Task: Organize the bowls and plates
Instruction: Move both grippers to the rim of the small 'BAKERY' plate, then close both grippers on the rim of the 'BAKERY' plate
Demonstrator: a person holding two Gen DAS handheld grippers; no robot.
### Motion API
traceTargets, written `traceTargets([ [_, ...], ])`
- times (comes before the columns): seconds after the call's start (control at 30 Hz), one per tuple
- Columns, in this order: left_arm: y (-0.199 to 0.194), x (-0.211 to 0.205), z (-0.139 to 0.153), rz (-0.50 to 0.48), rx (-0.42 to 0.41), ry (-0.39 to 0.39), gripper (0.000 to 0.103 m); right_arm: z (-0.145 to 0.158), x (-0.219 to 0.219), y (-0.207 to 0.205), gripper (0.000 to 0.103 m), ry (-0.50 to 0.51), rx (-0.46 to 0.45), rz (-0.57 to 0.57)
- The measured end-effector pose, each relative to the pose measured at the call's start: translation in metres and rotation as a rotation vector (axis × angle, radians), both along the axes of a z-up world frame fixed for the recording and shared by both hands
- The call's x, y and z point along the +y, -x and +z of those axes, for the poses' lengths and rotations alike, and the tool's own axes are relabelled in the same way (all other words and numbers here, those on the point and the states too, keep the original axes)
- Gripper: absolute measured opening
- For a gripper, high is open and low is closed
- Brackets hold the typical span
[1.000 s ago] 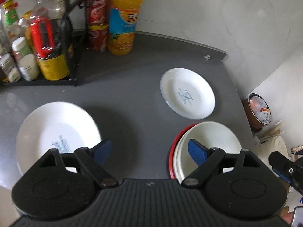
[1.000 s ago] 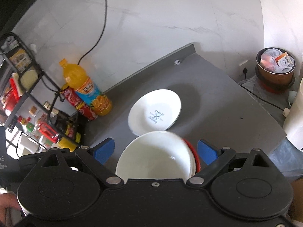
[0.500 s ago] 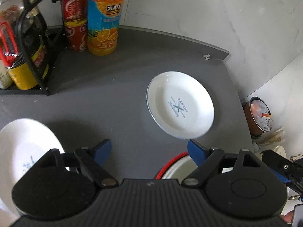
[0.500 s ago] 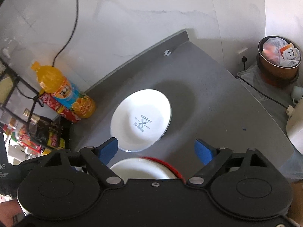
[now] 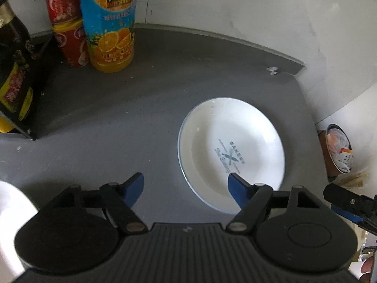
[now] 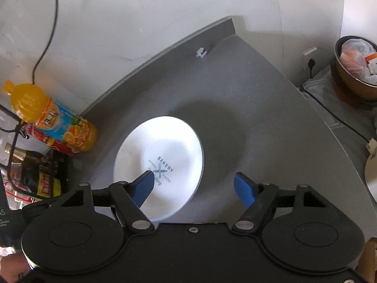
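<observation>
White bakery plate (image 5: 232, 151) lies alone right of the orange juice bottle (image 5: 109, 23), not yet stacked; my left gripper (image 5: 186, 185) and right gripper (image 6: 195, 186) are both closing, empty, flanking its rim

The right gripper (image 6: 194, 184), black with blue pads, hangs above a grey countertop (image 6: 259, 122), jaws closing with nothing pressed between them. Its left blue fingertip (image 6: 143, 186) overlaps a white round plate printed "BAKERY" (image 6: 165, 146), whose right rim lies between the fingers. An orange juice bottle with a blue label (image 6: 54, 120) stands at the white wall. A brown bin holding rubbish (image 6: 358, 70) sits beyond the counter's right edge.
</observation>
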State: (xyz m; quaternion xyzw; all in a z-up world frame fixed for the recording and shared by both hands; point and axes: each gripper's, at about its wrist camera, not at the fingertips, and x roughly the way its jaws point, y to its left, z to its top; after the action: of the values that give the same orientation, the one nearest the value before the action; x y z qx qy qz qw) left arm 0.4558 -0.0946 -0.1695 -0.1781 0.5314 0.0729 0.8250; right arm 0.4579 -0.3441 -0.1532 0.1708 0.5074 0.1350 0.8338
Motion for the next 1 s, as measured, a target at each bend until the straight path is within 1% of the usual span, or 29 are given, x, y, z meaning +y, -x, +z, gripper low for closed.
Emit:
traceTargets([
  [0.1,-0.012,0.003,-0.011,0.014,0.02,0.013,0.069,-0.004,0.003,-0.013,0.072,0.014,0.007,0.015],
  [0.17,-0.02,0.005,-0.017,0.022,0.03,0.019,0.064,-0.008,0.004,-0.022,0.072,-0.002,0.029,0.017],
  [0.3,-0.035,0.004,-0.028,0.027,0.047,0.018,0.06,-0.017,0.012,-0.037,0.071,0.044,0.039,0.047],
  [0.4,-0.045,0.004,-0.036,0.029,0.066,0.021,0.055,-0.028,0.014,-0.045,0.065,0.048,0.071,0.062],
  [0.47,-0.051,0.004,-0.041,0.032,0.08,0.024,0.051,-0.035,0.014,-0.049,0.064,0.054,0.082,0.07],
  [0.57,-0.058,0.004,-0.046,0.032,0.088,0.026,0.044,-0.046,0.013,-0.052,0.056,0.049,0.111,0.077],
  [0.6,-0.059,0.005,-0.047,0.032,0.091,0.028,0.043,-0.049,0.014,-0.053,0.052,0.043,0.119,0.077],
  [0.63,-0.061,0.005,-0.049,0.032,0.095,0.03,0.04,-0.052,0.014,-0.053,0.049,0.038,0.125,0.078],
  [0.67,-0.062,0.005,-0.05,0.032,0.099,0.032,0.037,-0.054,0.015,-0.054,0.048,0.031,0.129,0.078],
  [0.77,-0.063,0.009,-0.056,0.042,0.115,0.04,0.032,-0.059,0.016,-0.054,0.046,0.029,0.133,0.068],
  [0.83,-0.064,0.012,-0.059,0.052,0.119,0.044,0.03,-0.062,0.018,-0.054,0.041,0.022,0.134,0.071],
  [0.93,-0.064,0.015,-0.063,0.06,0.102,0.068,0.03,-0.068,0.019,-0.058,0.036,0.013,0.146,0.06],
  [1.0,-0.063,0.013,-0.062,0.053,0.091,0.058,0.029,-0.072,0.018,-0.06,0.034,0.004,0.157,0.055],
])
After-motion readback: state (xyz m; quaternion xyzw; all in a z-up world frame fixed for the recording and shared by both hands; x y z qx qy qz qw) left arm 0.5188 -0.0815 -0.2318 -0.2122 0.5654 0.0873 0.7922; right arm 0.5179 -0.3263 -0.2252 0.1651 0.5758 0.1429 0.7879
